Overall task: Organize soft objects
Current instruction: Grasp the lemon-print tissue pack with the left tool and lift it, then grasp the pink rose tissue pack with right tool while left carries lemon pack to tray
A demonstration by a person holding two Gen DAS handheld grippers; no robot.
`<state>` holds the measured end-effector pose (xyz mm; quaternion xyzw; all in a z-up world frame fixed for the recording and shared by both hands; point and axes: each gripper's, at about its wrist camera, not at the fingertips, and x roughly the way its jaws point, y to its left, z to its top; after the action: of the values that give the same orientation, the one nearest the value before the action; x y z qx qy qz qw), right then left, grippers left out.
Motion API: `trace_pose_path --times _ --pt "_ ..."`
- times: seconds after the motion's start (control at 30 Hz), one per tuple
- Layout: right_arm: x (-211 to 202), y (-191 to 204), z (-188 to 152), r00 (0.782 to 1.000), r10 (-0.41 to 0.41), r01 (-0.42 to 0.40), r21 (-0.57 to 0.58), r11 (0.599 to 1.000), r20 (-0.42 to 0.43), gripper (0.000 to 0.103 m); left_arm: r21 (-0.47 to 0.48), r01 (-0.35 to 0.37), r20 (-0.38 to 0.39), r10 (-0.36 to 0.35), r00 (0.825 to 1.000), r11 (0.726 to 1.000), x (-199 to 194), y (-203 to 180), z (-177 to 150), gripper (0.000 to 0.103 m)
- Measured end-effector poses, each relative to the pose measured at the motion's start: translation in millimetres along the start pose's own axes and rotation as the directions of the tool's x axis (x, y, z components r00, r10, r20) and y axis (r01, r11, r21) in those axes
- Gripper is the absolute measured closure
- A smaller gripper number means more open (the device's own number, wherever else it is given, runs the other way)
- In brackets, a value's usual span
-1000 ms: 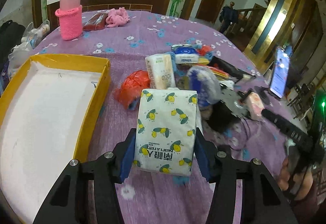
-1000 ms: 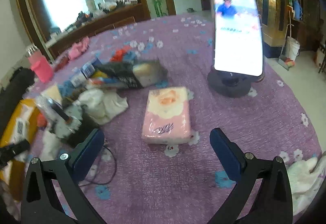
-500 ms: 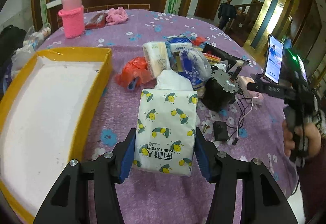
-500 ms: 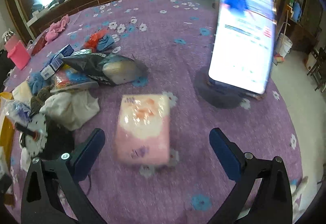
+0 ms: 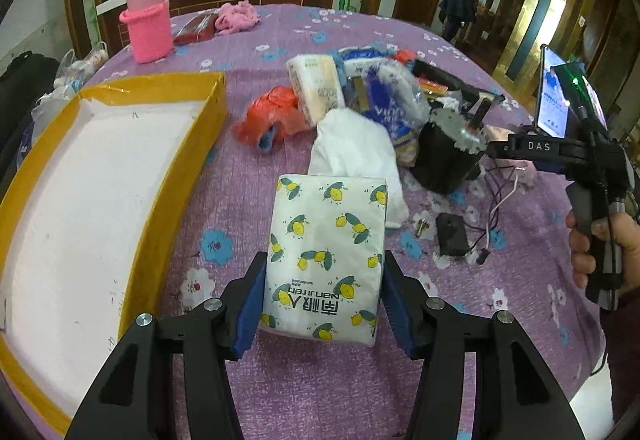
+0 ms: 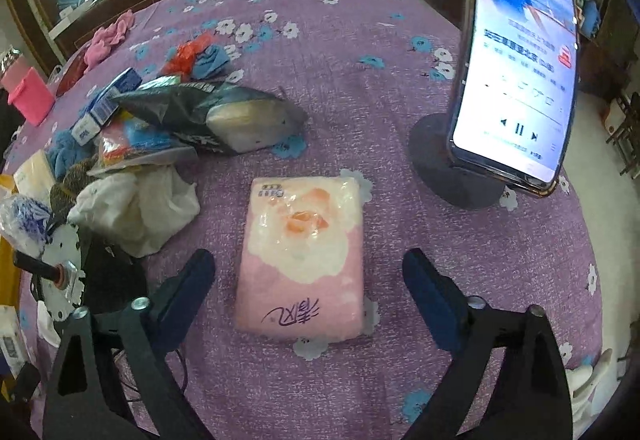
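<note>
My left gripper (image 5: 324,304) is shut on a white tissue pack with lemon print (image 5: 326,256) and holds it above the purple tablecloth, right of the yellow-rimmed white tray (image 5: 188,175). My right gripper (image 6: 308,292) is open, its fingers on either side of a pink tissue pack (image 6: 304,260) lying flat on the cloth, not touching it. The right gripper also shows at the right in the left wrist view (image 5: 560,151). A pile of soft packs and cloths (image 5: 360,111) lies in the middle of the table.
A phone on a round stand (image 6: 516,79) stands right of the pink pack. A black motor with a wheel and wires (image 5: 448,159) sits by the pile. A pink sleeved bottle (image 5: 148,27) and pink cloth (image 5: 236,15) are at the far side.
My left gripper has risen and pulled back with the lemon pack. My right gripper has moved forward until its open fingers flank the pink pack.
</note>
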<state>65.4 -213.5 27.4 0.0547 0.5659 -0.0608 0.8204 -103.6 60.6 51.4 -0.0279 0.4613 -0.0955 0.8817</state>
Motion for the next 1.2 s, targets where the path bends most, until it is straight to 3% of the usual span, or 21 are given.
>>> trace_pose_path --times 0.1,0.23,0.5,0.73,1.03,1.2 --pt "4 5 -1 1.0 -0.003 0.002 -0.023 1.0 -0.013 0.023 0.005 -0.017 -0.004 0.017 1.0 1.0 2 0 1 0.05" --pt "4 9 -2 0.999 -0.04 0.04 -0.063 0.997 -0.005 0.05 0.014 -0.026 -0.005 0.026 1.0 1.0 3 -1 0 0.05" --pt "-17 2 -11 1.0 -0.015 0.016 -0.054 0.998 0.013 0.052 0.023 -0.044 0.033 0.044 0.998 0.999 -10 1 -3 0.051" --pt "-70 -1 -26 0.995 0.068 -0.065 -0.042 0.997 0.076 0.052 0.023 -0.072 0.069 0.07 0.995 0.997 -25 3 -4 0.051" --pt "-115 58 -31 0.974 0.201 -0.183 -0.159 0.97 0.107 0.052 0.0 -0.073 0.131 0.073 0.989 0.997 -60 21 -5 0.051" --pt "-113 118 -24 0.935 0.353 -0.338 -0.208 0.918 0.038 0.052 -0.06 -0.074 0.145 0.082 0.986 0.995 -75 64 16 0.051"
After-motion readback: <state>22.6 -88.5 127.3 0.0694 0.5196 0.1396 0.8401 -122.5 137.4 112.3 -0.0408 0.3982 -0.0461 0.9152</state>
